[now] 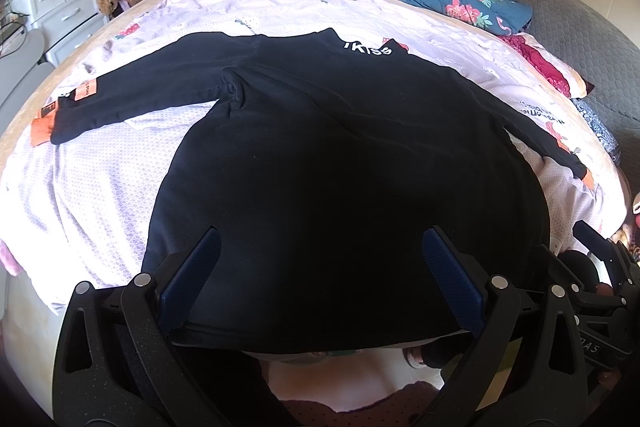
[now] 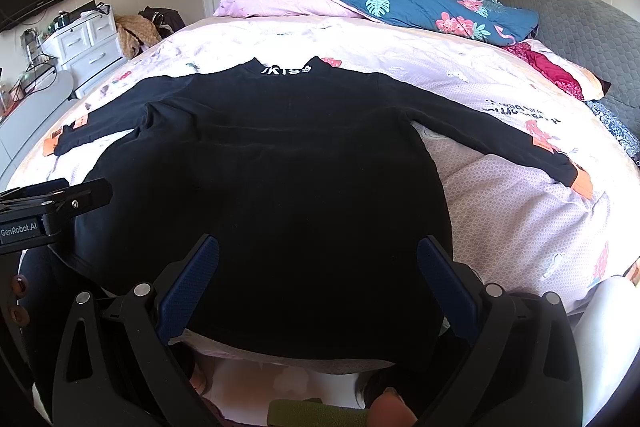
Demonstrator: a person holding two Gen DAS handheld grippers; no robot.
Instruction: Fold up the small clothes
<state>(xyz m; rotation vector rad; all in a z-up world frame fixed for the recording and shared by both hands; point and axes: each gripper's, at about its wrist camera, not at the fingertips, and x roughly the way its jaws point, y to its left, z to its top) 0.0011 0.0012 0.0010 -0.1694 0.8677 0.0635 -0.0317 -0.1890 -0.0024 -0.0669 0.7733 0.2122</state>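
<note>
The black top [image 2: 256,163] is laid flat across the centre of the frame on the bed [image 2: 500,211], sleeves outspread; no fold is yet made; the left gripper [image 1: 320,267] and right gripper [image 2: 318,271] are held agape above the hem, nothing gripped.

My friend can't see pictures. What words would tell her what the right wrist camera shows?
A black long-sleeved top with orange cuffs lies flat on a bed, sleeves spread out to both sides and white letters at the collar. The open right gripper hovers above its near hem, and the left gripper pokes in at the left edge. A blue flowered quilt is heaped at the far end.
</note>
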